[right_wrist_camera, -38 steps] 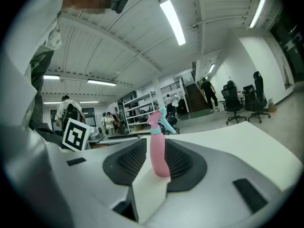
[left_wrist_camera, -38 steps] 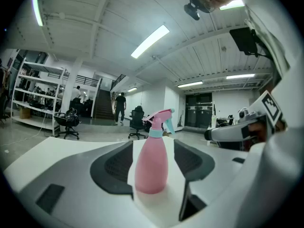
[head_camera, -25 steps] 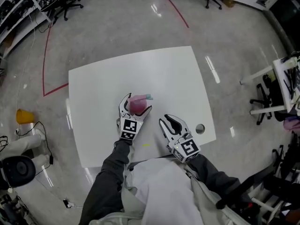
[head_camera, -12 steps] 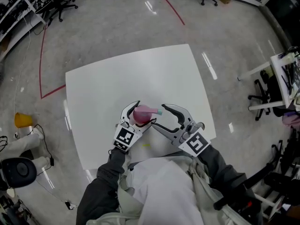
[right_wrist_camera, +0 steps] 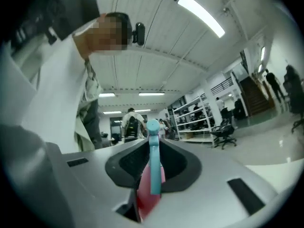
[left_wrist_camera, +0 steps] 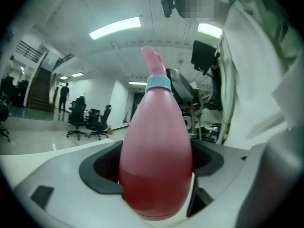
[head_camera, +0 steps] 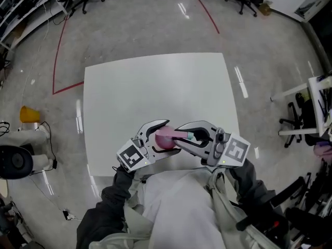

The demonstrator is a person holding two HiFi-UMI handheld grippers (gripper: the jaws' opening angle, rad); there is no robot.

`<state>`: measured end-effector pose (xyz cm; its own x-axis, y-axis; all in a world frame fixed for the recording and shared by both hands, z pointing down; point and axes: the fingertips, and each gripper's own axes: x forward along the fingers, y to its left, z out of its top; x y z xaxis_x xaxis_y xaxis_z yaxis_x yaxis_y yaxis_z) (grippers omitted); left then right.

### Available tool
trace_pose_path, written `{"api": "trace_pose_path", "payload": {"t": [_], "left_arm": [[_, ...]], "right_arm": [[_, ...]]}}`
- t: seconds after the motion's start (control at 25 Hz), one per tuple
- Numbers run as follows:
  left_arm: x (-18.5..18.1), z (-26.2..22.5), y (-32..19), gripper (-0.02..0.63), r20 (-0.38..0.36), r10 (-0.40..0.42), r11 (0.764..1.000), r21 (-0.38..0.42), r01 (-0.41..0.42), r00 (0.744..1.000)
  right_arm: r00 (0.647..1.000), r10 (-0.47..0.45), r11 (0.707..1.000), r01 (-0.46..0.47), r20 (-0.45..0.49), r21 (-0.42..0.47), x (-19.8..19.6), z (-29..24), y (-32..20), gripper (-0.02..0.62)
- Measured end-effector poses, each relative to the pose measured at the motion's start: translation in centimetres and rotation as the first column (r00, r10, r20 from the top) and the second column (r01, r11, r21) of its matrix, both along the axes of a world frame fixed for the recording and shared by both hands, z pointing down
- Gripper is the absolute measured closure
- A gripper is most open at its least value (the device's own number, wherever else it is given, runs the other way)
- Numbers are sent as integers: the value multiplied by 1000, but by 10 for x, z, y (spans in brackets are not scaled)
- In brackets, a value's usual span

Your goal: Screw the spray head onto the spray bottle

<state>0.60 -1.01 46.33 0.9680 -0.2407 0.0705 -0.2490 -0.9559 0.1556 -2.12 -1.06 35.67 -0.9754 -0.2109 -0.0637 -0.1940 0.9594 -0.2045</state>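
Spray bottle (left_wrist_camera: 154, 165), pink and fat, sits between the two fingers (left_wrist_camera: 102, 167) of the left gripper (head_camera: 171, 136). These fingers stand wide apart, and their dark pads press on the bottle's two sides. In the left gripper view the bottle stands upright, with its thin neck above the fingers. A blue-green ring (left_wrist_camera: 158, 83) goes round the neck, and the pink spray head (left_wrist_camera: 153, 61) pokes up over the ring.

The right gripper (head_camera: 181, 135) comes in from the other side. Its fingers (right_wrist_camera: 183, 165) are close together and have just been closing. They pinch a thin blue-green part of the spray head, which stands straight up in the narrow gap between them. A bit of pink shows just under that part.

In the head view the tips of both grippers meet at the bottle, pointing at each other. Behind each set of fingers is a cube with black and white squares (head_camera: 130, 158). A person's white shirt (head_camera: 176, 206) is close behind the cubes. Past the fingers on the far side lies a white table (head_camera: 155, 87). Round the table is a shiny grey floor (head_camera: 129, 30) with a red line (head_camera: 58, 61) on it.
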Motion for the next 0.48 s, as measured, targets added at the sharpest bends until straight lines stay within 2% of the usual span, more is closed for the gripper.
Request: {"api": "trace_pose_path", "payload": {"t": [0.08,0.16,0.24,0.28,0.4,0.48], "left_arm": [[3,-17,20,178,-61,130,991,-22,-131,990],[5,-28,42,178,-68,270,962,-27,-272,960],[3,-35,49,178,-66,329,943,-36,-332,942],[1,-39,44,178,-80,313,947,-45,-317,946],[-8,-46,21,178,-120,185,980,-51,-192,975],[-5,-52,13,178,-121,127,991,-34,-132,984]], "right_arm": [[989,-132,990,135,64,-48,5,-11,10,540],[957,-269,958,278,112,-73,7,-22,22,540],[931,-337,932,351,136,-88,5,-31,26,540],[939,-317,940,330,136,-86,3,-34,20,540],[982,-139,989,145,127,-42,-3,-38,1,538],[991,-63,998,63,117,0,-4,-44,0,538]]}}
